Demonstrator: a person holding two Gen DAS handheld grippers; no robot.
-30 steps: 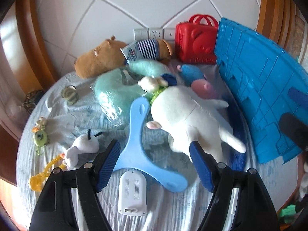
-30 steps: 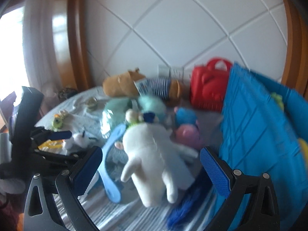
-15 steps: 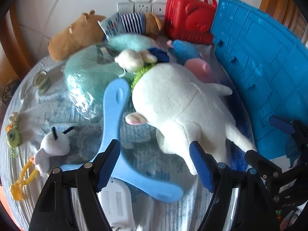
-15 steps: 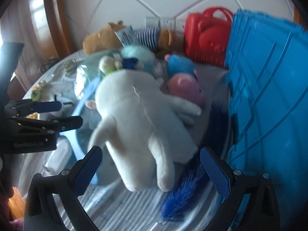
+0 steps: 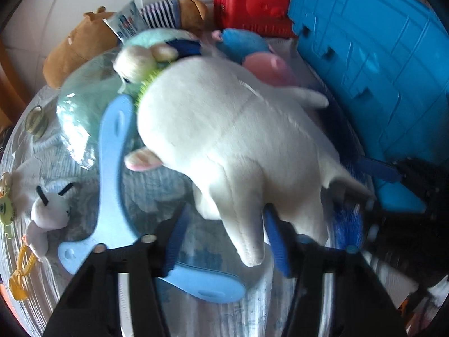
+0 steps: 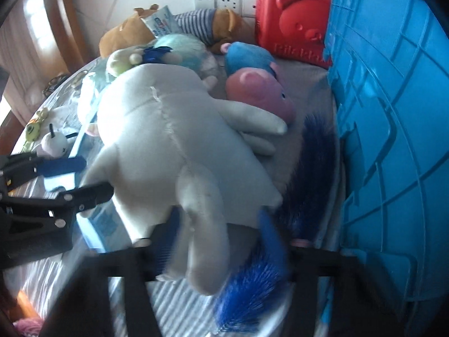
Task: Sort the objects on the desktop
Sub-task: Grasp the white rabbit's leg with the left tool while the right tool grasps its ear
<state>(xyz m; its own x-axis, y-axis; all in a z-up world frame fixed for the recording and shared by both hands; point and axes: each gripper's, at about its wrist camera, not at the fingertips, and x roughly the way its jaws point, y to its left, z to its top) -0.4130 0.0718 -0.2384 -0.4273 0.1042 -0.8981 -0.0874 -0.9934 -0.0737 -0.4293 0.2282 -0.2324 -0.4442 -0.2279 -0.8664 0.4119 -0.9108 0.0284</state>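
A big white plush animal [image 5: 233, 140] lies across the round table; it also fills the right wrist view [image 6: 168, 146]. My left gripper [image 5: 227, 238] is open, its blue pads either side of one plush leg. My right gripper [image 6: 219, 236] is open too, its pads flanking the other leg, beside a blue fuzzy tail [image 6: 249, 289]. A light blue plastic hanger-like piece [image 5: 115, 174] lies left of the plush. The right gripper also shows at the right in the left wrist view [image 5: 393, 185].
A tall blue plastic crate [image 5: 378, 64] stands at the right, with a red bear case [image 5: 252, 2] behind. Pink [image 6: 258, 92], blue [image 6: 247, 56], mint [image 5: 92, 98] and brown [image 5: 81, 47] plush toys crowd the back. A small white toy [image 5: 50, 213] lies at the left.
Both grippers have moved forward and down onto the white plush; each now has a leg between its pads, and the jaws have narrowed. The white charger has dropped out of the left view.
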